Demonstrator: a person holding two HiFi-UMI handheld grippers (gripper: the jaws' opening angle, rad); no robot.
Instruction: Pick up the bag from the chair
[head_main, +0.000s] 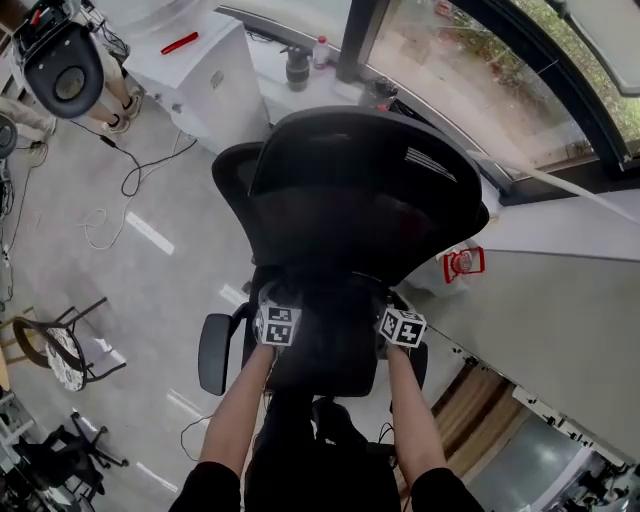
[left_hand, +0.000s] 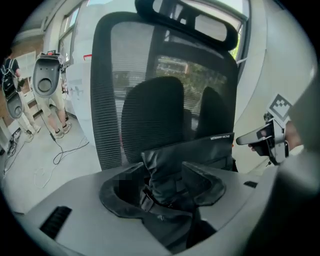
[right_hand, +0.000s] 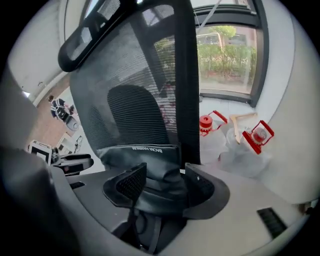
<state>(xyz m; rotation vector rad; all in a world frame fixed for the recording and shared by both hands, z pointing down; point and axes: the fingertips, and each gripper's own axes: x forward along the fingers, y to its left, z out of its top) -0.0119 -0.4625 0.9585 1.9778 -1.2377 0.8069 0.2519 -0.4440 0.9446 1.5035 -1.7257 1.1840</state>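
Note:
A black bag (left_hand: 210, 147) stands on the seat of a black mesh office chair (head_main: 370, 190), against its backrest (left_hand: 150, 95). My left gripper (left_hand: 167, 182) has a fold of the bag's left top between its jaws. On the bag's right top my right gripper (right_hand: 162, 185) pinches another fold of the bag (right_hand: 142, 155). In the head view both grippers, left (head_main: 282, 312) and right (head_main: 398, 316), reach over the seat with the dark bag (head_main: 335, 345) between them, hard to tell from the seat. The right gripper (left_hand: 265, 137) also shows in the left gripper view.
A white cabinet (head_main: 205, 75) stands behind the chair on the left. Clear containers with red caps (head_main: 463, 263) sit on the floor to the chair's right. Cables (head_main: 130, 180) lie on the floor at the left, near a wire-frame stool (head_main: 60, 345). Windows run behind.

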